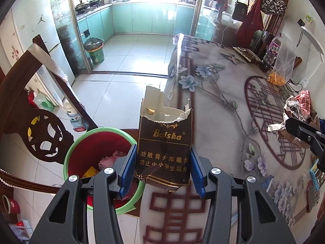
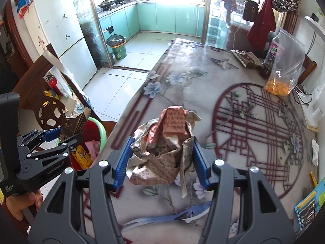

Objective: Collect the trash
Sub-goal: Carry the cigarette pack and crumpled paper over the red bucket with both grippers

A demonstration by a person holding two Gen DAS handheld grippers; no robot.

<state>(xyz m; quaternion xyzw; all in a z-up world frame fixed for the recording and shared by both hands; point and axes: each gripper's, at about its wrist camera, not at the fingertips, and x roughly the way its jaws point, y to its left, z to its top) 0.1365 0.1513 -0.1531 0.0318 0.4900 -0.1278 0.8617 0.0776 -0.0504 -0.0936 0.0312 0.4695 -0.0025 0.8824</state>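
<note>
My left gripper is shut on a torn brown Baisha cigarette pack, held upright at the table's left edge beside the red bin with a green rim. The bin holds pink paper and a yellow wrapper. In the right wrist view the left gripper holds the pack above the bin. My right gripper is shut on a crumpled newspaper wad over the table. The wad also shows in the left wrist view.
The table has a flowered plastic cover. On it are a bag of orange snacks, a bottle, a crumpled tissue and a blue box. A wooden chair stands left of the bin. A green kitchen bin stands farther off.
</note>
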